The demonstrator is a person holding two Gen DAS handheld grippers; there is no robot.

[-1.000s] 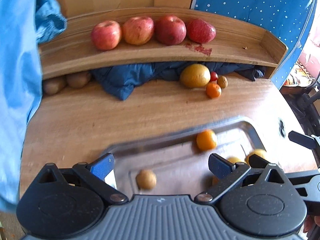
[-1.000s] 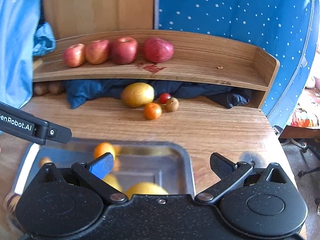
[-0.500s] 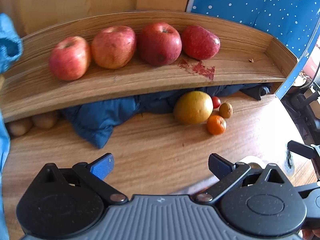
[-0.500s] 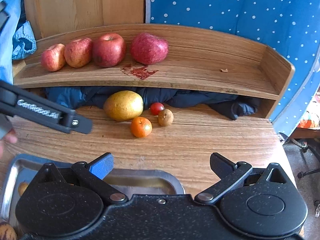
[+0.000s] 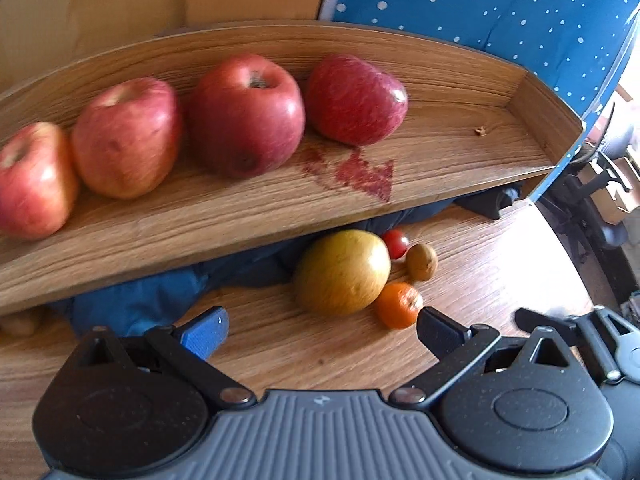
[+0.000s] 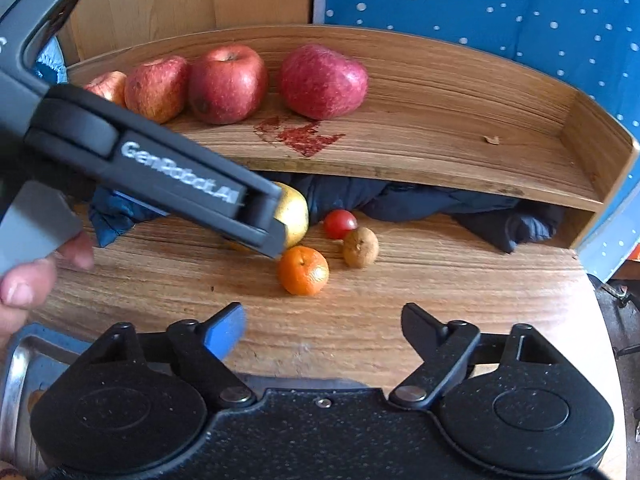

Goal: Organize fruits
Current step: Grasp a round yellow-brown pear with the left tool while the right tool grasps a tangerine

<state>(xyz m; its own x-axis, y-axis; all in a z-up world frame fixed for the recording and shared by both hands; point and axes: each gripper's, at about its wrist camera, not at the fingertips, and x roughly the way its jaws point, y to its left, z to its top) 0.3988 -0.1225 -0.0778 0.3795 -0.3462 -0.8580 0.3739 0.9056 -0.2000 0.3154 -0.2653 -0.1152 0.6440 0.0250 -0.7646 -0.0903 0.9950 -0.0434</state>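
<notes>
While the big yellow-green fruit (image 5: 343,272) lies on the wooden tabletop (image 5: 320,344) just ahead of my left gripper (image 5: 322,330), a little toward its right finger, I hold that gripper's jaws wide apart with nothing between them. Touching the big fruit on its right is a small orange (image 5: 398,305), right off the tip of my right finger; beyond it sit a brown fruit (image 5: 421,262) and a cherry tomato (image 5: 395,243). My right gripper (image 6: 322,326) is likewise spread and empty, the orange straight ahead of it. Farther forward, four red apples (image 5: 246,114) line a raised wooden shelf (image 5: 440,160), with dark blue cloth (image 5: 136,304) bunched beneath. Low at the left of my right gripper shows the rim of a metal tray (image 6: 14,364).
</notes>
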